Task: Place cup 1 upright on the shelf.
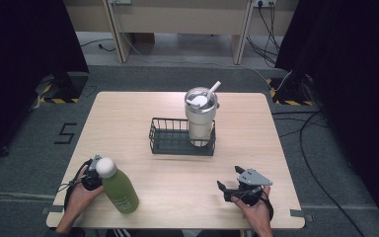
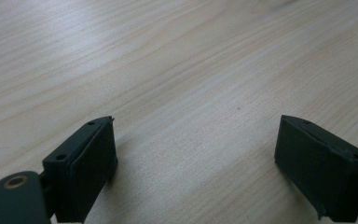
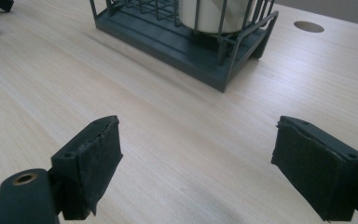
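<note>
The green bottle (image 1: 119,189) with a white cap stands upright in the lower left of the high view, on the worktop (image 1: 143,111) near its front edge. The left gripper (image 1: 92,176) sits just beside the bottle's cap at its left, held by a hand; whether it touches the bottle I cannot tell. In the left gripper view its jaws stand wide apart over bare wood, with nothing between them.

In the lower right of the high view, the right gripper (image 1: 230,183) rests low over the worktop, well apart from the bottle, its jaws spread open and empty.

At the centre of the frame a dark wire basket (image 1: 170,144) holds a steel tumbler (image 1: 201,121) with a straw, standing in the basket's right end. The right gripper view shows the basket (image 3: 177,44) at the top, ahead of the open jaws.
</note>
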Tool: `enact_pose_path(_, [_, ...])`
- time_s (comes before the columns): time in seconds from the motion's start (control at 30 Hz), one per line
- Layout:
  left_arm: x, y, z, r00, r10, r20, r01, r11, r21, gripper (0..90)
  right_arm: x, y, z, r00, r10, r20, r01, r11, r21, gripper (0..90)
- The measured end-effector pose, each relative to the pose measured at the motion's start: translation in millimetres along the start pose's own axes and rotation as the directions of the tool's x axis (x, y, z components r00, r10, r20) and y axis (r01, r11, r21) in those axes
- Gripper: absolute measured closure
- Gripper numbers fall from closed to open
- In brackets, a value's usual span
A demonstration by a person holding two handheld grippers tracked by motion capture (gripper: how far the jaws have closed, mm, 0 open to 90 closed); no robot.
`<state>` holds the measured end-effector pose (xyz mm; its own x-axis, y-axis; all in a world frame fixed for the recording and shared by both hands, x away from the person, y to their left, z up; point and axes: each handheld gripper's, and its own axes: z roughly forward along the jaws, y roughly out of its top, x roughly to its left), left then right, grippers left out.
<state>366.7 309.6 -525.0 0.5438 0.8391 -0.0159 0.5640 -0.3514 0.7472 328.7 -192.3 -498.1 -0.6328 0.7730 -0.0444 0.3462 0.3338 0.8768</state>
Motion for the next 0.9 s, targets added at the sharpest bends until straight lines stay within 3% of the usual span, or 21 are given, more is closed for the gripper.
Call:
enact_pose_path(0.2, [0.0,0.0,0.0,1.0000,0.000,0.000,0.000,1.0000,0.000,11.9,0.4,-7.1,0.5,0.9998,0.019,-0.012,-0.018,0.9984,0.053,15.3])
enact_pose_path(0.4, [0.0,0.0,0.0,1.0000,0.000,0.000,0.000,1.0000,0.000,11.9,1.9,-10.3,0.7,0.9996,0.018,-0.021,-0.016,0.9971,0.075,15.3])
enact_pose_path(0.6, [0.0,0.0,0.0,1.0000,0.000,0.000,0.000,1.0000,0.000,11.9,4.4,-16.3,2.3,0.9996,0.020,-0.021,-0.017,0.9890,0.147,15.4])
enact_pose_path(0.87, [0.0,0.0,0.0,1.0000,0.000,0.000,0.000,1.0000,0.000,11.9,5.0,-17.7,3.6,0.9996,0.021,-0.018,-0.017,0.9815,0.191,15.6])
enact_pose_path(0.9, [0.0,0.0,0.0,1.0000,0.000,0.000,0.000,1.0000,0.000,11.9,5.1,-18.1,4.9,0.9993,0.023,-0.028,-0.017,0.9753,0.220,15.6])
